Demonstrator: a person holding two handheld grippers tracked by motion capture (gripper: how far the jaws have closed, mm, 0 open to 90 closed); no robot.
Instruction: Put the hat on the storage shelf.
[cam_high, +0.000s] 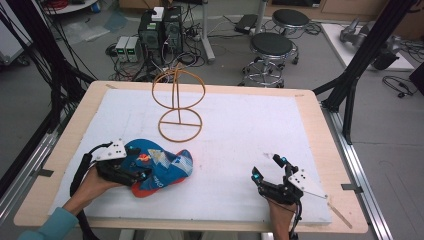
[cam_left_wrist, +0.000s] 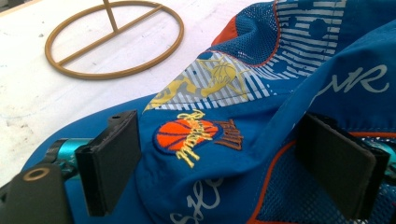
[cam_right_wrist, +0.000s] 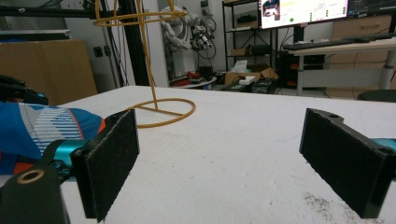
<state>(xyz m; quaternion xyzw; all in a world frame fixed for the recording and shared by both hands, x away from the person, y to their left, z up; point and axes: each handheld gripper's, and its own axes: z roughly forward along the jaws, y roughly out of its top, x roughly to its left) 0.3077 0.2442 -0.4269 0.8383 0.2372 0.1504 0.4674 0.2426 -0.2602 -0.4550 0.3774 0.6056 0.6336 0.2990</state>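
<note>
blue basketball cap (cam_high: 159, 169) lies near-left on the white mat (cam_high: 235, 135), crumpled, orange underside showing at its near edge. left gripper (cam_high: 136, 175) is right on it; in the left gripper view the jaws stand spread either side of a fabric fold with the basketball patch (cam_left_wrist: 196, 136) between them, not pinching yet as far as i can tell. right gripper (cam_high: 272, 170) sits near-right, well apart from the cap, jaws wide apart over bare mat with nothing between them.

likely job: cap onto the gold wire hat stand (cam_high: 177, 100), far-centre of the mat.

risks, as judgement:
- jaws closing on a loose mesh fold only, so the cap hangs lopsided or slips out when lifted.
- thin fabric bunching, grip ends up on one layer.
- stand looks light and wiry; a cap dragged against its top ring could tip or slide it.
- right gripper is far off, so no second hold to open the crown.

hard to see:
- cap brim and crown opening are not clear, folded under.
- left hand (cam_high: 97, 185) and the gripper body cover the near-left part of the cap in the high view.
- stand top is cut off in the right gripper view, its post cut off in the left gripper view.
- whether the left pads touch the fabric: cannot tell.
</note>
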